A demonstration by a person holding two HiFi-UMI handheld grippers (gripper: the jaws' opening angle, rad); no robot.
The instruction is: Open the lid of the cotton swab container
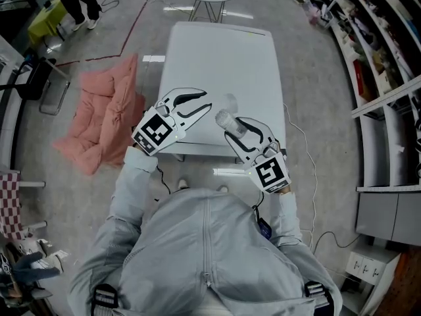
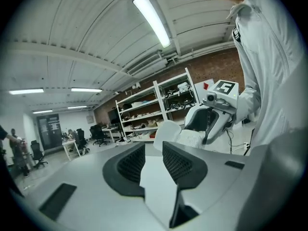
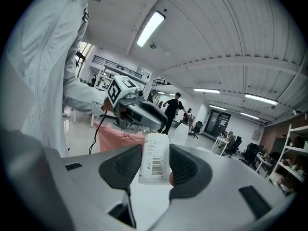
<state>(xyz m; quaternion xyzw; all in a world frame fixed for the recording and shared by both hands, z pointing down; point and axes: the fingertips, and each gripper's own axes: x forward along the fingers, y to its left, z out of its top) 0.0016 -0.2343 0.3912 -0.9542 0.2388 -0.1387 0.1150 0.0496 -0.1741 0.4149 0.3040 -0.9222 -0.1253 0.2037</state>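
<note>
1. Open workroom: a white table [image 1: 217,51] in front of you, shelves [image 1: 388,58] on your right, and a pink cushion [image 1: 105,110] on the floor to your left.
2. The cotton swab container [image 1: 228,120] is not on the table. It sits in the air over the near end, clamped across its body by your right gripper [image 1: 237,130], with the pads pressing either side of the label [image 3: 154,153].
3. The lid [image 2: 166,129] appears already swung off the mouth, standing at the far end of the body and pointing towards your left gripper [image 1: 202,103].
4. Your left gripper's jaws stand apart with nothing between them. The lid is just beyond their tips, not touching.
5. Handling, as a judgement: it looks like a thin-walled, smooth, light plastic tube.
   - It likely slips if held loosely and flexes if squeezed hard.
   - Grip mid-body, as you are now, and work the lid by its free rim rather than near the joint.
6. Hard to make out:
   - No view shows the hinge, so I cannot tell whether the lid is tethered.
   - The container's base is hidden between the right pads.
   - From the head view the lid is only a faint pale disc.
   - The swabs show only as a speckled white mass.
</note>
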